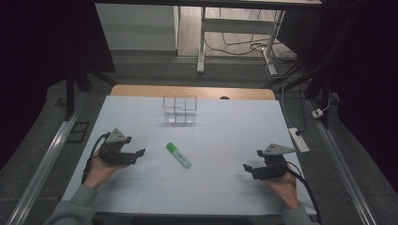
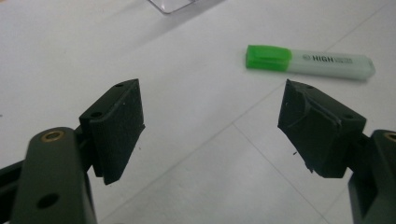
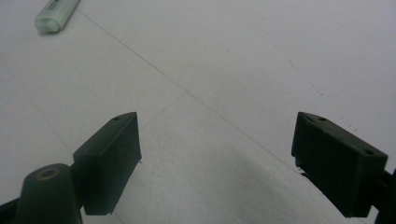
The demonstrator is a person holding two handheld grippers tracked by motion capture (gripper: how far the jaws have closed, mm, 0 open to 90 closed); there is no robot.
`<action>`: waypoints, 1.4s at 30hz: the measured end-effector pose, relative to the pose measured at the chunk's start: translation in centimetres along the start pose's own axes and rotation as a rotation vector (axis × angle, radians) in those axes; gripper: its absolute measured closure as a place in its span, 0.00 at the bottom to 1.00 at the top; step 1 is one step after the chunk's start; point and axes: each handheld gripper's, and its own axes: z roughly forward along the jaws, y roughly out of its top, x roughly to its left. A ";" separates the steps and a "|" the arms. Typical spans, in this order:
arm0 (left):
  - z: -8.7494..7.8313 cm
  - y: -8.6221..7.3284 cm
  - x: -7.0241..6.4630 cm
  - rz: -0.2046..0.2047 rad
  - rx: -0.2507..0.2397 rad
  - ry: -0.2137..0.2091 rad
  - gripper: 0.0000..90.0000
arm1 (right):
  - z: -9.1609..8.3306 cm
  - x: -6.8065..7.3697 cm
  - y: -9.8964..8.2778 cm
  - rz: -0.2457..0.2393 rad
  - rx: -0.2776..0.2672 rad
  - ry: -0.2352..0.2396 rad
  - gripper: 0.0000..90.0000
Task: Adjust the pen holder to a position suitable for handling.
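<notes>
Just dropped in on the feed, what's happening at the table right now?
A person sits at a white table with a gripper in each hand. The left gripper and right gripper both rest low on the table, jaws open and holding nothing. Between them lies a green highlighter, cap on, untouched. A clear compartment organizer stands empty farther back. Nothing has been picked up at this point.

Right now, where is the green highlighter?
In the high view the highlighter lies mid-table, between both grippers, nearer the left one, in front of the clear organizer.
</notes>
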 end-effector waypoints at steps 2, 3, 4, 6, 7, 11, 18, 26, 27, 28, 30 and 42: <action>0.2 0.2 0.2 -0.002 0.000 0.000 0.26 | 0.0 0.0 0.0 0.001 -0.002 0.004 0.17; 0.4 0.4 0.4 -0.006 0.001 0.000 0.26 | 0.0 0.0 0.0 0.001 -0.002 0.004 0.17; 0.8 1.0 0.8 -0.012 0.000 0.000 0.26 | 0.0 0.0 0.0 0.001 -0.004 0.003 0.17; 1.0 1.3 1.0 -0.018 -0.002 -0.001 0.26 | 0.0 0.0 0.0 0.001 -0.003 0.003 0.17; 1.1 1.5 1.2 -0.022 -0.006 -0.002 0.26 | 0.0 0.0 0.0 0.001 -0.003 0.003 0.17; 2.1 2.5 1.8 -0.039 -0.004 -0.003 0.26 | 0.0 0.0 0.0 0.002 -0.001 0.003 0.17; 3.5 3.8 2.8 -0.055 -0.005 -0.008 0.28 | -0.1 0.3 -0.1 -0.001 0.001 -0.001 0.17; 4.6 5.1 3.9 -0.078 -0.009 -0.015 0.29 | 0.0 0.3 -0.1 -0.001 0.002 0.000 0.17; 4.8 5.3 4.0 -0.079 -0.006 -0.011 0.29 | 0.0 0.3 -0.1 -0.001 0.002 0.000 0.17; 4.9 5.5 4.2 -0.081 -0.004 -0.010 0.29 | 0.0 0.3 -0.1 0.000 0.002 0.002 0.17; 5.2 6.0 4.5 -0.090 -0.001 -0.011 0.29 | 0.0 0.3 -0.1 0.000 0.002 0.001 0.17; 7.6 8.7 5.9 -0.097 0.031 -0.001 0.31 | 0.1 0.3 -0.1 0.000 0.006 0.001 0.17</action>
